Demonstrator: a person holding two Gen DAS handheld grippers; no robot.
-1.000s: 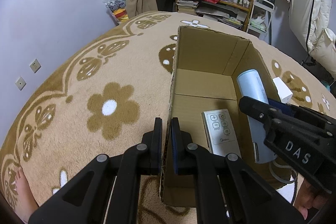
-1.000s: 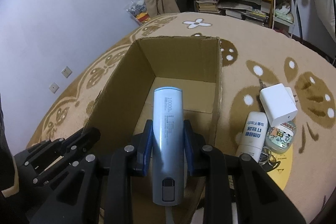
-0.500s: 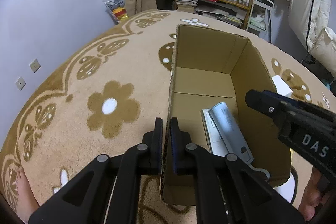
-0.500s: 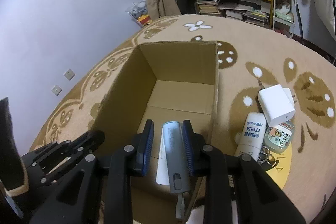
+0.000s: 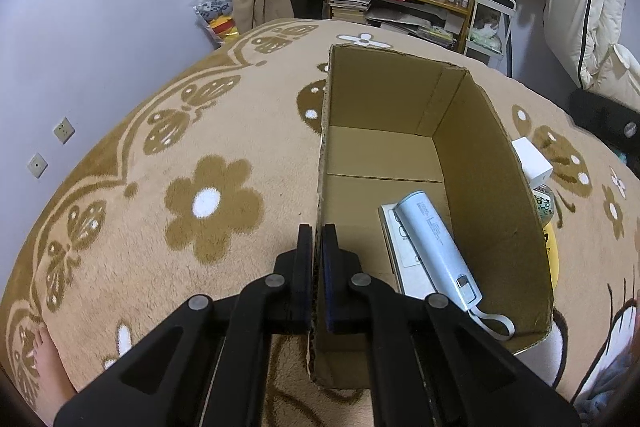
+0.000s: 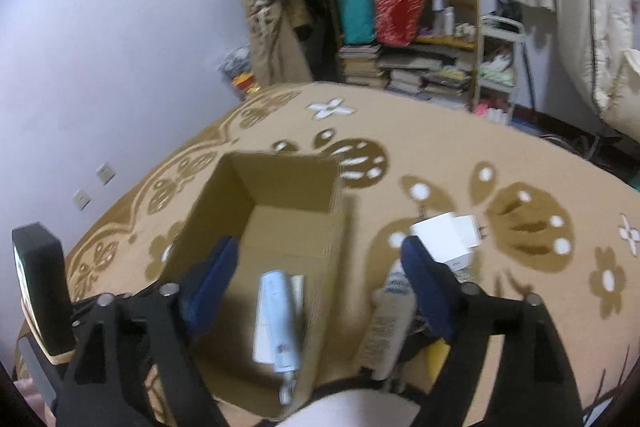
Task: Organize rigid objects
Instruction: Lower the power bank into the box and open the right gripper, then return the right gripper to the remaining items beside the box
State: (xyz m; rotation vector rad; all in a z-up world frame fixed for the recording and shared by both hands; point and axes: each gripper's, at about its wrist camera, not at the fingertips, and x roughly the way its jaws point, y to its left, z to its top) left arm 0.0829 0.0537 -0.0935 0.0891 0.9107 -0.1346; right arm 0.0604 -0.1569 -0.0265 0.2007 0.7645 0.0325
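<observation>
right gripper (image 6: 316, 259) wide apart | power bank (image 6: 277, 319) in cardboard box (image 6: 280, 187) | charger (image 6: 444, 239) outside

Brown box (image 5: 492, 163) – pale-blue power bank (image 5: 436, 243); tan rug (image 5: 160, 167), brown flowers.

Pale-blue power bank (image 5: 437, 245) flat in cardboard box (image 5: 496, 187), atop white remote (image 5: 404, 259) (strap trailing).

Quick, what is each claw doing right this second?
Left claw: closed, pinching the left wall of the brown cardboard box.
Right claw: open and holding nothing, above the box.
</observation>
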